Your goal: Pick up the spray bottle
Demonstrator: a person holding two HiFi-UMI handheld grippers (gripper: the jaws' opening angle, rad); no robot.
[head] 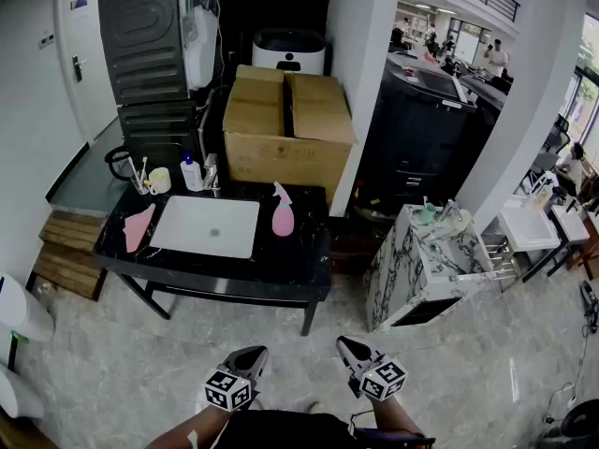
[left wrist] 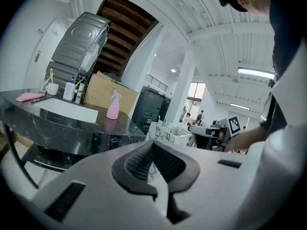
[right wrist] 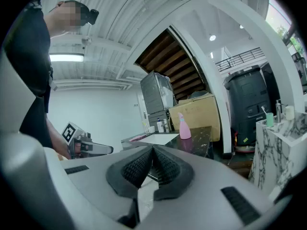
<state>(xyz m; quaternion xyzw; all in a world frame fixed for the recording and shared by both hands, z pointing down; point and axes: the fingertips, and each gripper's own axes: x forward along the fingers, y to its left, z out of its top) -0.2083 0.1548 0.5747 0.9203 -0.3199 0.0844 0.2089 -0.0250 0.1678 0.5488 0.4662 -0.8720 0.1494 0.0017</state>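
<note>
Pink plastic marks the one spray bottle [head: 283, 215] in the room. It stands upright on the black marble counter [head: 301, 267], just beside the right edge of the white basin [head: 206, 225] and in front of the cardboard box [head: 285, 129]. Nothing touches it.

Both claws hang low by the person's body, well apart from the counter and over the pale stone floor [head: 140, 363]. The left claw [head: 255, 352] has its jaws pressed fully together, ribbed pads meeting at the tip with nothing between them. The right claw [head: 348, 344] looks the same: jaws together, pads tip to tip, empty. Each carries one marker cube, so two cubes in all, the left cube [head: 227, 389] and the right cube [head: 382, 379].

Counting what sits on the counter, I see one basin, one spray bottle, one pink cloth [head: 138, 227] at the left end, one white pump bottle [head: 191, 173] and one cup [head: 159, 181] with brushes beside it at the back. Off to the right stands one smaller marble-patterned vanity [head: 412, 269], tilted relative to the counter. From each claw's own camera the bottle shows far ahead, small, beyond the closed tips.
</note>
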